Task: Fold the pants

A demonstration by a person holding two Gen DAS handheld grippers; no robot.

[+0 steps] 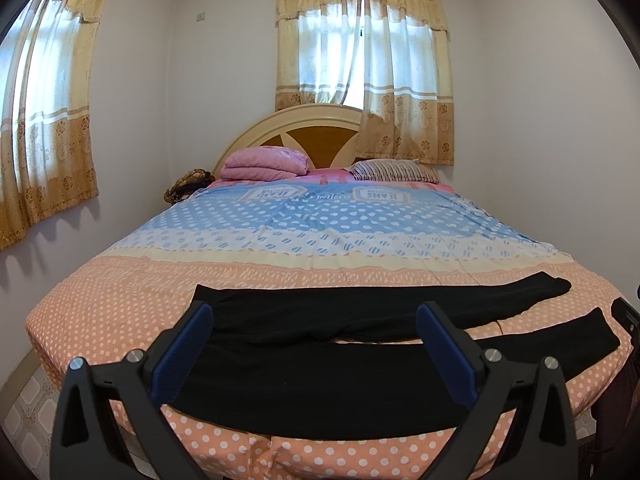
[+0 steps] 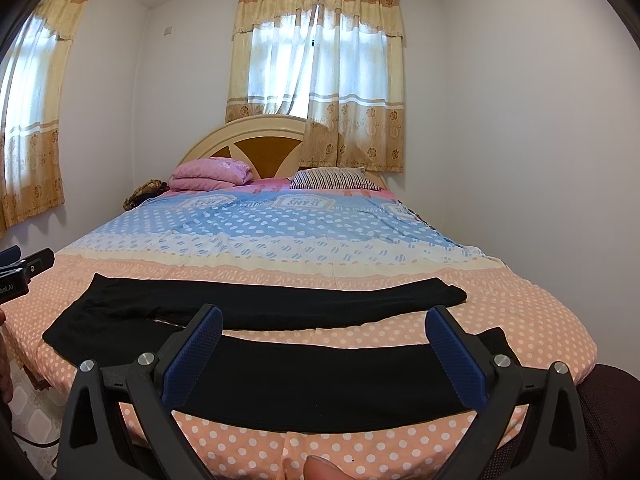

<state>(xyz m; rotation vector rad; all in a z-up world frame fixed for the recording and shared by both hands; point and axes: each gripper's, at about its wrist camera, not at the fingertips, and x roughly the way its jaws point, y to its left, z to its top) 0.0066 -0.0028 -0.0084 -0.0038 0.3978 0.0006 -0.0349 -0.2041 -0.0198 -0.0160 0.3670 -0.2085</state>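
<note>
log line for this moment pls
stage: pre-grasp | pants: flat on bed, legs apart | left gripper: open, hovering | right gripper: open, hovering

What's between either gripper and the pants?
Nothing visible. The pants lie flat on the bed, legs apart, bare bedspread around them. Left gripper and right gripper are both open over the near leg.

We see soft daylight glowing through the curtains, leaving the walls evenly bright. Fisheye bending curves the bed edges; dark vignettes fill the corners. Focus stays sharp.
</note>
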